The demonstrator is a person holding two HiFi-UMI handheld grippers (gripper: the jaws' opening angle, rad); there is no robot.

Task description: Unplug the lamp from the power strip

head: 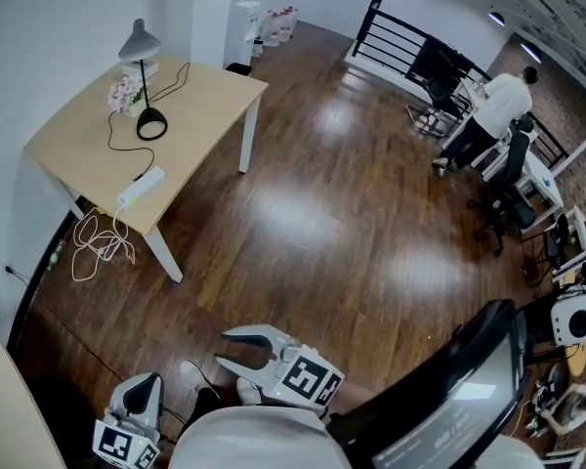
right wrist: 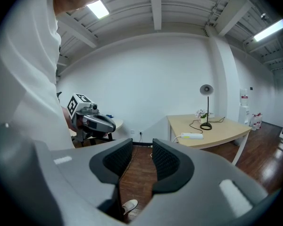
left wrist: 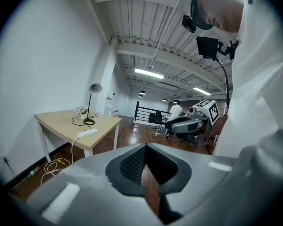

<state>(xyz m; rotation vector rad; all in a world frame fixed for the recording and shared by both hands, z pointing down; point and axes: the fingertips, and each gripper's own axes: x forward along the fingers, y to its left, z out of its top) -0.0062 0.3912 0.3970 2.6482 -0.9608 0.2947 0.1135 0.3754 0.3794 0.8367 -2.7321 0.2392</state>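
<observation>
Black ribbed rubber lined the pads [right wrist: 166,161] of the right gripper [right wrist: 141,142], whose jaws stood apart with nothing between them, only floorboards showing through the gap. This probably left it ready to take a plug. The left gripper [left wrist: 146,147] had its own dark pads pressed together at the tips and clamped nothing, which suggested it was merely being carried. Both tools had smooth grey moulded shells, and the right one bore a cube of square markers [head: 308,379]. They hung low and close to the person's white-clad body, likely because the approach had not begun. The glossy dark wooden floor [head: 313,223] lay between them and the work. Well apart, by the white wall, stood a pale wood table [head: 205,106] on white legs. On it stood the lamp [head: 139,43], with a grey cone shade, thin black stem and round black base, beside a small pot of flowers [head: 125,94]. Its thin black cord [head: 111,141] looped across the top to the slim white power strip [head: 141,189] at the table's near edge. The plug itself was too small to make out. The strip's white cable [head: 100,242] fell in loose coils to the floor.
</observation>
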